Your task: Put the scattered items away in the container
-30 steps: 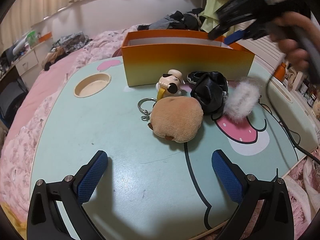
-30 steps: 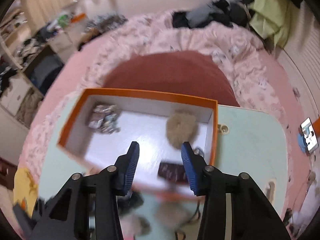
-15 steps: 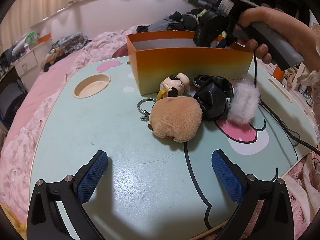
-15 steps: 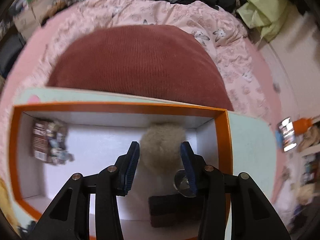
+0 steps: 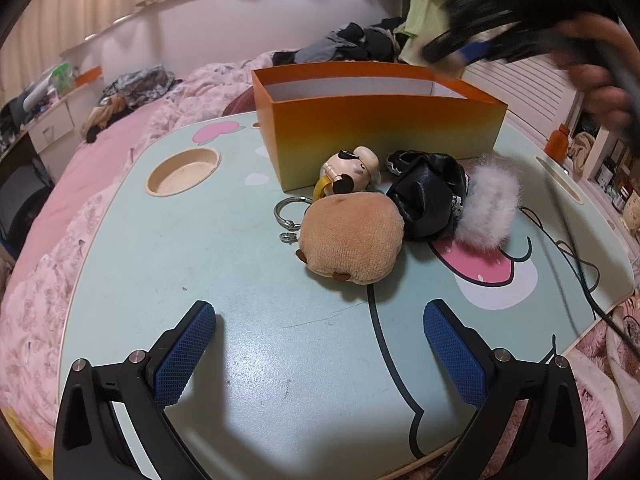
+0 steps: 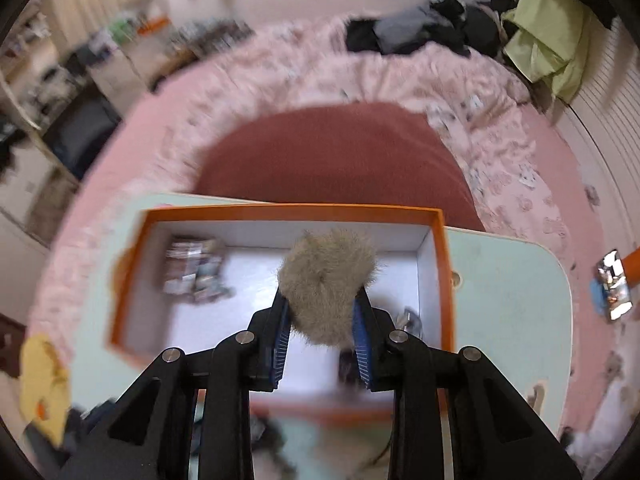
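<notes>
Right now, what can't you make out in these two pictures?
- Left wrist view: the near wall of the orange box hides its contents; the right gripper is a blur at the top edge.
- Right wrist view: the packet in the box is blurred, and the fur ball in the gripper covers the box floor behind it.

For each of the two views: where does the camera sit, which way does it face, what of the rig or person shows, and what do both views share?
Left wrist: low over the table, facing the orange box; left gripper open, the person's hand blurred.
Right wrist: above the box, looking down; right gripper shut on a beige fur pompom.
Shared: the box, table and pink bedding.
</notes>
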